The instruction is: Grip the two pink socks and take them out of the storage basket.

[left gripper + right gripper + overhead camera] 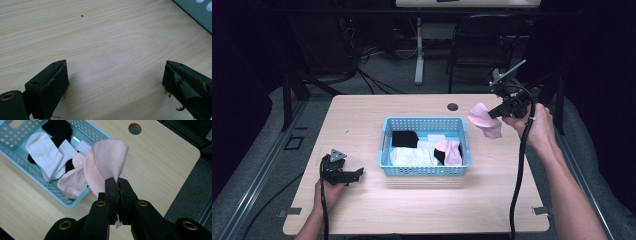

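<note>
Your left gripper (354,174) rests low on the bare table (105,50), jaws spread wide around nothing. Beyond its jaws sits the blue basket (427,171) holding white, black and pink socks. Farther off, your right gripper (117,185), raised beside the basket's far corner, pinches the pink sock (106,162) between closed jaws, hanging clear of the rim.
</note>
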Available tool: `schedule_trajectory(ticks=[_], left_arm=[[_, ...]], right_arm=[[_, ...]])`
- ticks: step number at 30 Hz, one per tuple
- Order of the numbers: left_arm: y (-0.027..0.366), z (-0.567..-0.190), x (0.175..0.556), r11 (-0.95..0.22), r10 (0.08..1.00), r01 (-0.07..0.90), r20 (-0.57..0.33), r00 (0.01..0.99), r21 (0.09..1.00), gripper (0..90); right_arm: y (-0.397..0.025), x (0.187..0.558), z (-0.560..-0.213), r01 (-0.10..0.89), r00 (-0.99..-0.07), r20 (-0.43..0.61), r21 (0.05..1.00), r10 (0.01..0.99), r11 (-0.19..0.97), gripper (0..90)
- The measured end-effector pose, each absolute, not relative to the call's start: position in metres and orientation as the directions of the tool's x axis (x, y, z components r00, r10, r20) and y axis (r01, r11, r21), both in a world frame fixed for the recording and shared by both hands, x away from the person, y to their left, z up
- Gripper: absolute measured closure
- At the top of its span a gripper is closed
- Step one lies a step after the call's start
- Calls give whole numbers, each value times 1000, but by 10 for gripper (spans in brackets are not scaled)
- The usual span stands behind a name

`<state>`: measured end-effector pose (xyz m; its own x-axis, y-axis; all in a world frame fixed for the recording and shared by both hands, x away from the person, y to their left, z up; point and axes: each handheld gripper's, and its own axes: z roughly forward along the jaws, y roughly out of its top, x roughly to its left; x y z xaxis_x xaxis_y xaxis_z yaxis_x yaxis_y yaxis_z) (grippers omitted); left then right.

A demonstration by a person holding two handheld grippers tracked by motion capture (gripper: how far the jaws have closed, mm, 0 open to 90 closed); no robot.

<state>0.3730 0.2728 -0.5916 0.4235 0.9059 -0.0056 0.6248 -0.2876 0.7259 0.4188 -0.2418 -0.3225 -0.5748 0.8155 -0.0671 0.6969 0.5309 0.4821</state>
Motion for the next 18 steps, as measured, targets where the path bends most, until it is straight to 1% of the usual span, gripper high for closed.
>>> schedule_trajectory(ticks=[5,18], left_arm=[[273,-592,373,-288,906,625,-5,424,726,65],[273,-591,373,-291,905,625,-4,425,724,65]], right_arm=[[-254,416,-329,711,-558,-67,475,827,518,874],[-293,411,-351,764,-483,-36,470,875,442,874]])
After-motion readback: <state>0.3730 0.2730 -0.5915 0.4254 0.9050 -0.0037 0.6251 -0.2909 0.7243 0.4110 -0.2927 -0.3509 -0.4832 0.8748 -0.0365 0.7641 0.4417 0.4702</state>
